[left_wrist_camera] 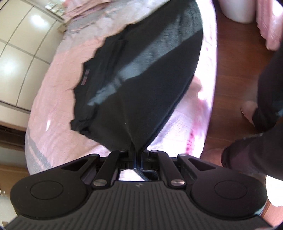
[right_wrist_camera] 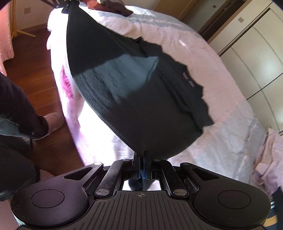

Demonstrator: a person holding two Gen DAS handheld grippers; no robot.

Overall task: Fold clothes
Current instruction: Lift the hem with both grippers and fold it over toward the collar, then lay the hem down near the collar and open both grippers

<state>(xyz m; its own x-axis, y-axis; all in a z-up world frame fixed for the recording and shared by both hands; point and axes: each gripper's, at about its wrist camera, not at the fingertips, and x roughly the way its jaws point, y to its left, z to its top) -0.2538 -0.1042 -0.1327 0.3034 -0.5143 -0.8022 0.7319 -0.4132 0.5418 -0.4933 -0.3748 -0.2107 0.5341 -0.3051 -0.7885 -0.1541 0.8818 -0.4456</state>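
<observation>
A black garment [left_wrist_camera: 141, 74] hangs stretched between my two grippers above a pink bed. My left gripper [left_wrist_camera: 137, 150] is shut on one corner of its hem. My right gripper [right_wrist_camera: 143, 154] is shut on the other corner of the same black garment [right_wrist_camera: 134, 99]. The hem runs taut between the two corners. The far end of the garment is bunched and rests on the bedspread. The left gripper also shows in the right wrist view [right_wrist_camera: 68, 4] at the top left, holding the cloth.
The pink bedspread [left_wrist_camera: 58, 92] [right_wrist_camera: 221, 123] fills the space under the garment. A wooden floor [left_wrist_camera: 235, 79] lies beside the bed, with the person's legs and slippers [right_wrist_camera: 51, 122] on it. White wardrobe doors [right_wrist_camera: 256, 58] stand beyond the bed. Other clothes [right_wrist_camera: 113, 8] lie at the bed's far end.
</observation>
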